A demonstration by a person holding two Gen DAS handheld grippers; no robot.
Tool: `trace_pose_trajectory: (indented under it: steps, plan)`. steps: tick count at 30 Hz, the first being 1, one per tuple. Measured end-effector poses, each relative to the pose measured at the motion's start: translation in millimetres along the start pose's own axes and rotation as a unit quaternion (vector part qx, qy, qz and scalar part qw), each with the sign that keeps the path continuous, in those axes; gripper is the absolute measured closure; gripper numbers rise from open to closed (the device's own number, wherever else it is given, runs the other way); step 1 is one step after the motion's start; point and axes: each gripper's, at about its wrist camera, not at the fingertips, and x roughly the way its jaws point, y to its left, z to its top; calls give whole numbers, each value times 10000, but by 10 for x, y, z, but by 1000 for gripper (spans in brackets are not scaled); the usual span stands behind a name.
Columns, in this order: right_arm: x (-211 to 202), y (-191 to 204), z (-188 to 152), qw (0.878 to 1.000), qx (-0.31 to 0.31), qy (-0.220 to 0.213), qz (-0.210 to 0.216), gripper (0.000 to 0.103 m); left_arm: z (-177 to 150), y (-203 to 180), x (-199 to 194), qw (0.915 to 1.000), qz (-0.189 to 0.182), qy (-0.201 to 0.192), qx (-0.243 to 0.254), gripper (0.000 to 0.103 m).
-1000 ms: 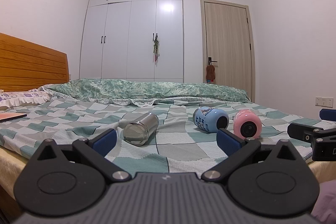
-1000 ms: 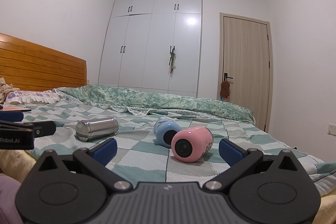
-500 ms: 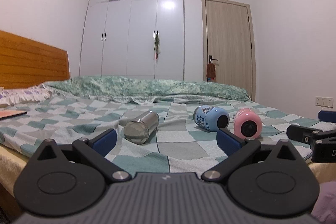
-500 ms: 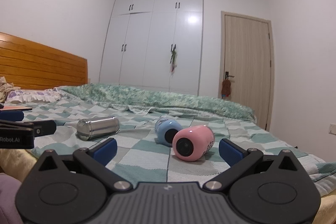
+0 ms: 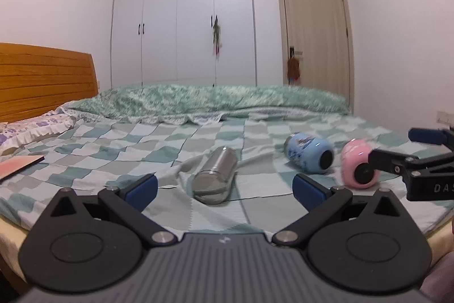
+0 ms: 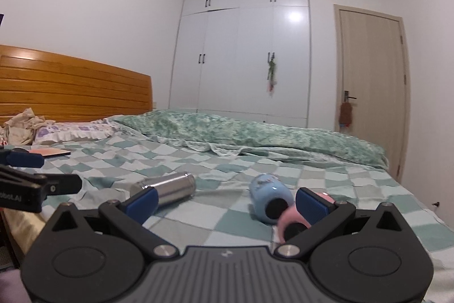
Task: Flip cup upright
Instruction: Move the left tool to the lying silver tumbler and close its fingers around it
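Since a second ago my right gripper (image 6: 225, 200) has pushed in toward the pink cup (image 6: 293, 220); its right pad now overlaps that cup in the right wrist view. Contact unclear. Jaws spread wide, gripping nothing. My left gripper (image 5: 224, 186) also released, hovering short of the steel tumbler (image 5: 215, 175). All three cups lie on their sides on the checked bedspread (image 5: 113, 144), blue cup (image 5: 309, 155) between the others. Only the left wrist view shows the pink cup's whole body; only the right shows crumpled cloth (image 6: 22, 124) by the headboard (image 6: 71, 87).
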Motion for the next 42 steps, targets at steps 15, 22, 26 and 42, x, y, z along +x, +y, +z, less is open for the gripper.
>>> trace_pose_trajectory:
  steps: [15,22,26,42]
  plan:
    - [1307,-34,243,9982,-247,365,416,0,500,167,1233,9877,238,1439,561,0]
    - [1847,-158,283,9966,-396,654,303,0,564,148,1872,9789,217,1937,614,0]
    - [2057,-303,290,9962,-233,795,249,0,577,144,2225,9708,153,2343,491,0]
    - [2409,-452,94,9890,-204,1443,243,0,289,64,3120,9386,72,3356,798,40]
